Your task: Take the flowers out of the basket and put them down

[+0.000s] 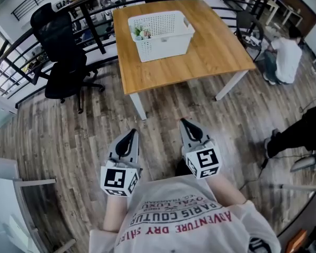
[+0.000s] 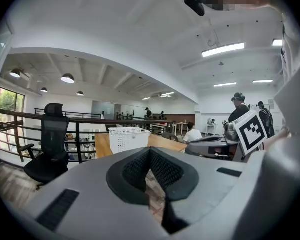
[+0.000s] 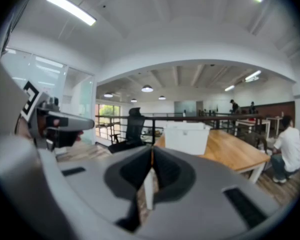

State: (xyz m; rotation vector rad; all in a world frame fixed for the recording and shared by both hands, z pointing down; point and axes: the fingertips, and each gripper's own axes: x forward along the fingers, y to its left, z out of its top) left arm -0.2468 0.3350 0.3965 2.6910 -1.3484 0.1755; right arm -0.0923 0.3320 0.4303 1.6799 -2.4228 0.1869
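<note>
My left tongs (image 1: 131, 133) and right tongs (image 1: 183, 122) are both closed on nothing and hang over the floor, well short of the bench (image 1: 210, 51). The flowers (image 1: 141, 33) lie at the left end of the basket (image 1: 166, 49) on it. If I reach in without opening first I'd only jab the flowers, and tucked against the basket's side they leave little room, so a jaw could snag it. The basket looks light, and pulling the flowers up one-handed could drag or tip it.
</note>
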